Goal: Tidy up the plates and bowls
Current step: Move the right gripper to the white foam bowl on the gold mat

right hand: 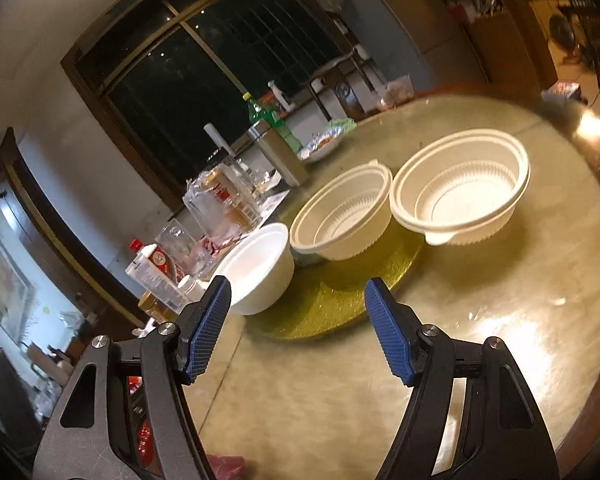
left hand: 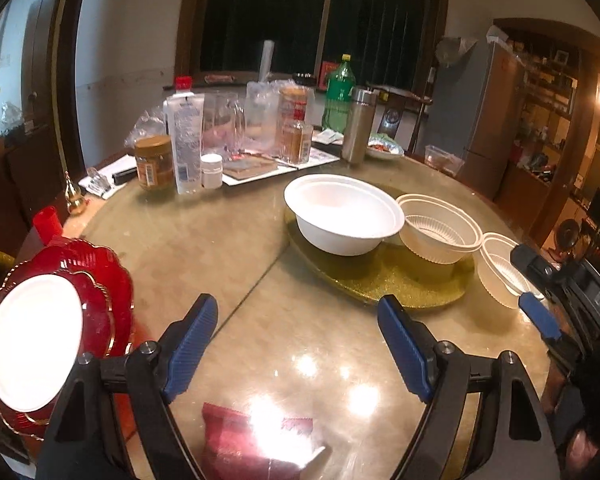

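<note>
A white bowl [left hand: 342,212] and a ribbed cream bowl [left hand: 438,230] sit on a gold glitter plate [left hand: 384,280]. A second ribbed cream bowl [left hand: 500,270] stands on the table to the right, off the plate. A white plate [left hand: 32,340] lies on stacked red plates [left hand: 104,280] at far left. My left gripper [left hand: 296,336] is open and empty over the table, near side of the gold plate. My right gripper [right hand: 298,316] is open and empty, short of the white bowl [right hand: 260,266], cream bowls [right hand: 344,216] [right hand: 460,196] and gold plate [right hand: 340,304]; it shows at the right edge of the left wrist view [left hand: 540,312].
Bottles, jars and a clear mug crowd the table's far side [left hand: 188,136], with a steel flask [left hand: 358,124] and green bottle [left hand: 338,96]. A red packet [left hand: 256,444] lies near the front edge. A food dish [left hand: 384,148] sits behind the flask.
</note>
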Motion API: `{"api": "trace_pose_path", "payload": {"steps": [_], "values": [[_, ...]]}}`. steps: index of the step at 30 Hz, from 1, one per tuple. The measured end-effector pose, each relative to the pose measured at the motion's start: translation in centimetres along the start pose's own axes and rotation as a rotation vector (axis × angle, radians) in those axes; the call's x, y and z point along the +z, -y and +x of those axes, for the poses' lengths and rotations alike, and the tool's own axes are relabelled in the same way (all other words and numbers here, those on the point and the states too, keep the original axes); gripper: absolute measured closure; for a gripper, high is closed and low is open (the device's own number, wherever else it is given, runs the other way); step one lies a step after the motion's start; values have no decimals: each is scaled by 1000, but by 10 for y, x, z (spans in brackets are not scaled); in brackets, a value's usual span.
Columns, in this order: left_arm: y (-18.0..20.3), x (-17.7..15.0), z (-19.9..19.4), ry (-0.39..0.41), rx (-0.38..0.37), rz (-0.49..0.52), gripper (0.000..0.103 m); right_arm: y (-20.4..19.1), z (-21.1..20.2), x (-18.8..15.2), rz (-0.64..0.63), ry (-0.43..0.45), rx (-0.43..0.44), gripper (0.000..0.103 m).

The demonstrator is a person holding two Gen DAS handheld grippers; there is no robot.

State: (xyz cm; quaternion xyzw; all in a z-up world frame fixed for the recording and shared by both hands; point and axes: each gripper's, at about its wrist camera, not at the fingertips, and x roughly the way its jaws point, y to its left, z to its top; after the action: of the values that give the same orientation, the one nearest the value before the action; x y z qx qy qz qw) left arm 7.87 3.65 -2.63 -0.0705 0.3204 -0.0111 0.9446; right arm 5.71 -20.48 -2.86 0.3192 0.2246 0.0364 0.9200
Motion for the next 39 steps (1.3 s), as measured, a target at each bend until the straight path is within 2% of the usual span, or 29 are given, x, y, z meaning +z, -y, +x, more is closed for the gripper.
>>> {"api": "trace_pose_path", "payload": {"steps": [4,13,24,28,34,37,39], "values": [[3,1,10,-20,-10,-7,21,0,5,-2,3,-35,19,33],[14,5,16,-43,-51,2,21,1,9,-4,-7,-36,4,33],[2,33,46,-96,19,-37,21,2,25,-6,23,-120,55,33],[2,43,55,-105,35,-31,21,2,35,-3,73,-209,84,33],[0,65,74,-142,57,-34,21,-6,66,25,128,-348,107,33],[-4,76,86,-154,51,-73,21,-12,90,39,163,-406,128,33],[-4,83,97,-168,66,-93,21,-18,108,44,151,-431,108,33]]}}
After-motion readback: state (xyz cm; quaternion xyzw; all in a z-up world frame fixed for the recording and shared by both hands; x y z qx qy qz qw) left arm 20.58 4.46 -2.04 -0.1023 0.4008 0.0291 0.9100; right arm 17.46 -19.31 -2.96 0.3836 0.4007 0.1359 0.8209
